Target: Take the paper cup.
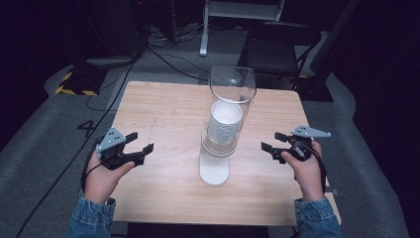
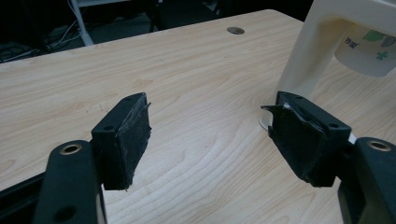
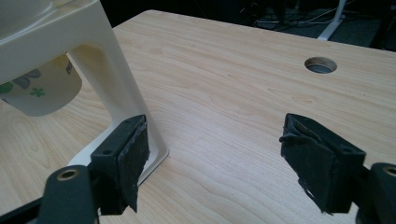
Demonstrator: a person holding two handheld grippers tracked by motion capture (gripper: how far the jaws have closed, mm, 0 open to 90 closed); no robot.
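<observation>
A cup dispenser stands mid-table: a clear tube holding a stack of white paper cups on a cream stand. My left gripper hovers open left of it, nothing between its jaws. My right gripper is open to the right of the dispenser, also holding nothing. In the left gripper view the cream stand rises at the right, with the lowest cup hanging beneath it. The right gripper view has that stand at the left and the flower-printed cup under it.
The wooden table has a round cable hole in its top. Beyond the far edge are a black chair, floor cables and a white frame leg. Bare wood lies on both sides of the dispenser.
</observation>
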